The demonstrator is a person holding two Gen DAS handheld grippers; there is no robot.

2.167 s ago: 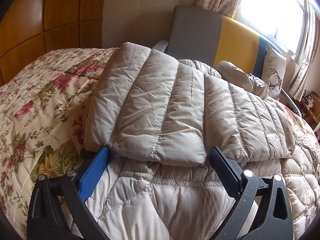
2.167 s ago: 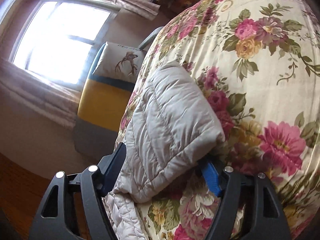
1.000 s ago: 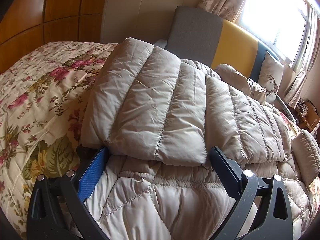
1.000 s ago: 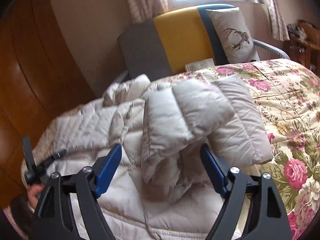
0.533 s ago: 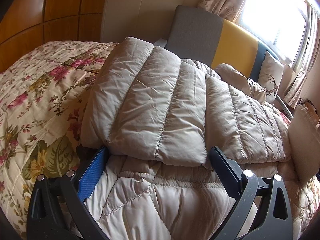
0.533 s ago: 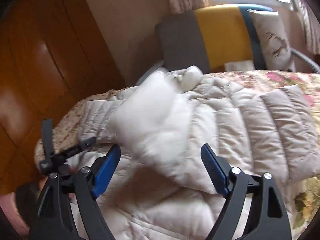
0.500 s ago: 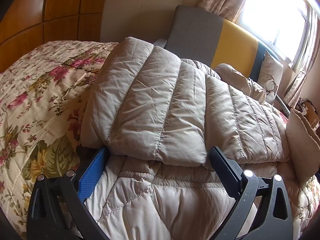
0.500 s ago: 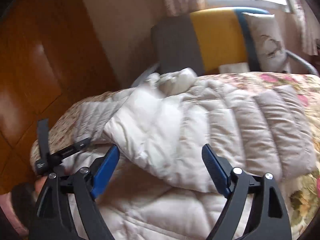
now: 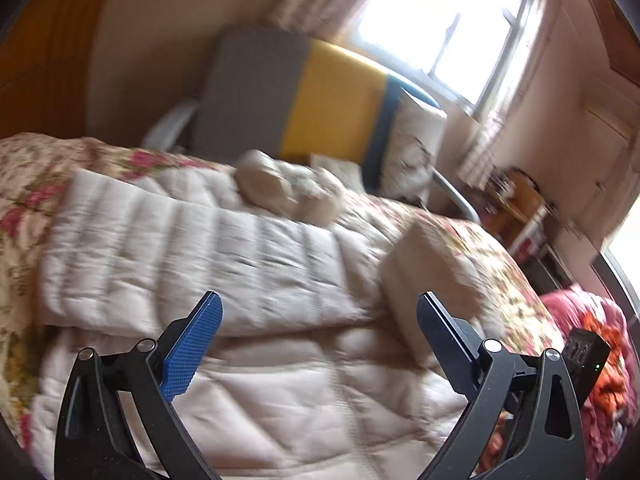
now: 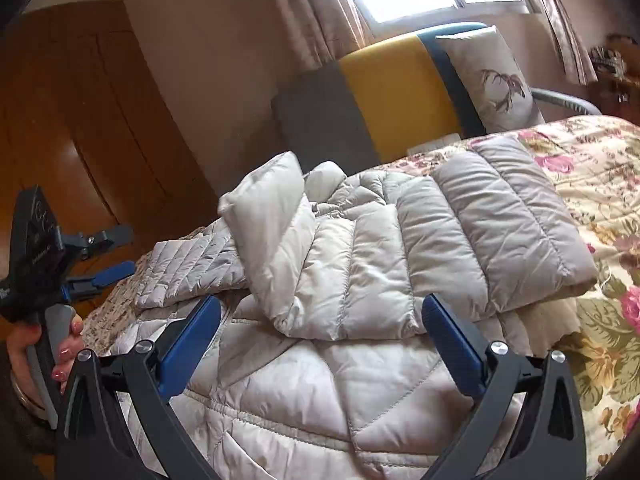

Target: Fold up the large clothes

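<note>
Jacket (image 10: 360, 280) spans frame center, long axis left-right; my right tongs (image 10: 320, 316) nearer, both released; left tongs (image 9: 318, 312) blurred.

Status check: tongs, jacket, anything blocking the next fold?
Left tongs open, empty. Right tongs open, empty. Jacket on the bed, both sleeves folded across its body. Nothing blocking.

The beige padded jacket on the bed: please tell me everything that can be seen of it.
The beige padded jacket is puffy, shiny and quilted, with diamond stitching on the body. It lies on the floral bedspread. Both sleeves are folded across the body; the right sleeve overlaps the left sleeve. Its collar end points toward the chair. The right tongs and left tongs are both open, holding nothing.
</note>
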